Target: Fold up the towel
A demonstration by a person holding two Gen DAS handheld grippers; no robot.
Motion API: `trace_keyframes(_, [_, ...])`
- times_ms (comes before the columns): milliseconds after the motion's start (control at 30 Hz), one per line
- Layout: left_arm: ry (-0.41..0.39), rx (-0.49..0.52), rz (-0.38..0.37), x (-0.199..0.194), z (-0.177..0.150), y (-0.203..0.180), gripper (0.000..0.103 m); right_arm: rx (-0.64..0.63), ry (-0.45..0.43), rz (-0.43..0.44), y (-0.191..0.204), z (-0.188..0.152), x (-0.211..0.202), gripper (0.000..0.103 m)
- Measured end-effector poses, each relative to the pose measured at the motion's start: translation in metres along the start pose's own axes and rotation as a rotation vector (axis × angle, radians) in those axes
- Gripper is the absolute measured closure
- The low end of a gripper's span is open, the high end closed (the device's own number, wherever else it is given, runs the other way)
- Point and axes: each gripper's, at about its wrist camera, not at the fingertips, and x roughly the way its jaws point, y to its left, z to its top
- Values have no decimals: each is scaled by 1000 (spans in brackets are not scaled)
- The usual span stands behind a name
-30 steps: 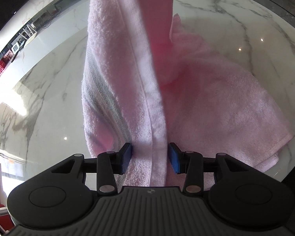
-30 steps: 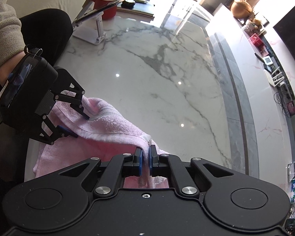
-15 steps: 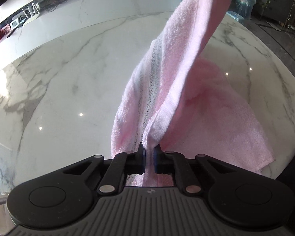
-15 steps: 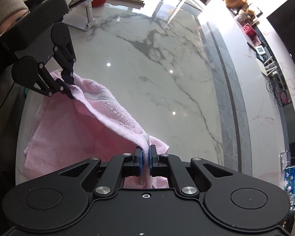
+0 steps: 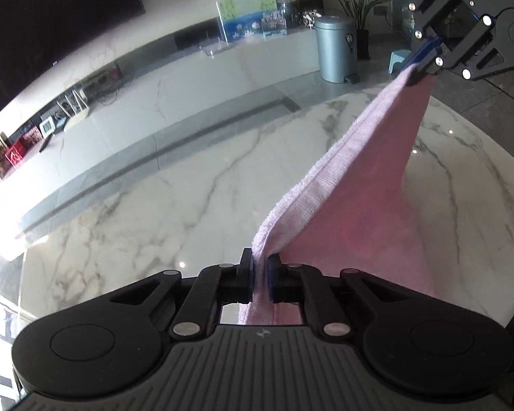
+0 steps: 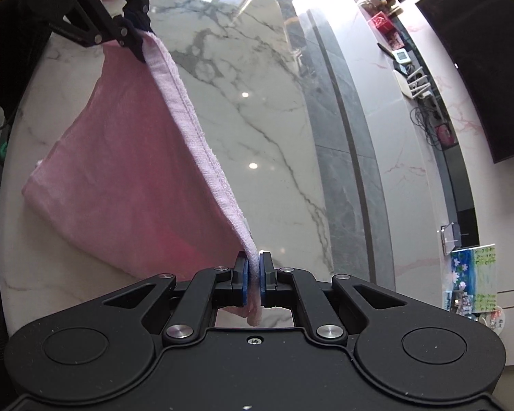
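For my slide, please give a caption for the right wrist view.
Both grippers hold the pink towel taut above the marble table.

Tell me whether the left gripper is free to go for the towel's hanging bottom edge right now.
Probably not: the left gripper is shut on the towel's top hem, stretched to the right gripper.

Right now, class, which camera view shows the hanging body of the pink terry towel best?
The right wrist view: the pink terry towel spreads wide there, down to its lower corner. The left wrist view shows mainly its stretched hem and a narrower panel.
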Motion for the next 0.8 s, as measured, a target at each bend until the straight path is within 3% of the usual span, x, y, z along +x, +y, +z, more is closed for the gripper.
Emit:
trace_keyframes(367, [-128,173,157,13,86,3,96,108,15,-202,-55,1,0,100])
trace_keyframes(533, [-210,178,185,13,113,10,96,127,-1,-260,-75,-1,-5,100])
trace_keyframes(667, [-258,203,166,6,117,6,96,145,-10,-284,-84,-7,-25,100])
trace_keyframes(800, [-247,270,85,9,98,-9,96,139,5,-260,-73,-15,-34,100])
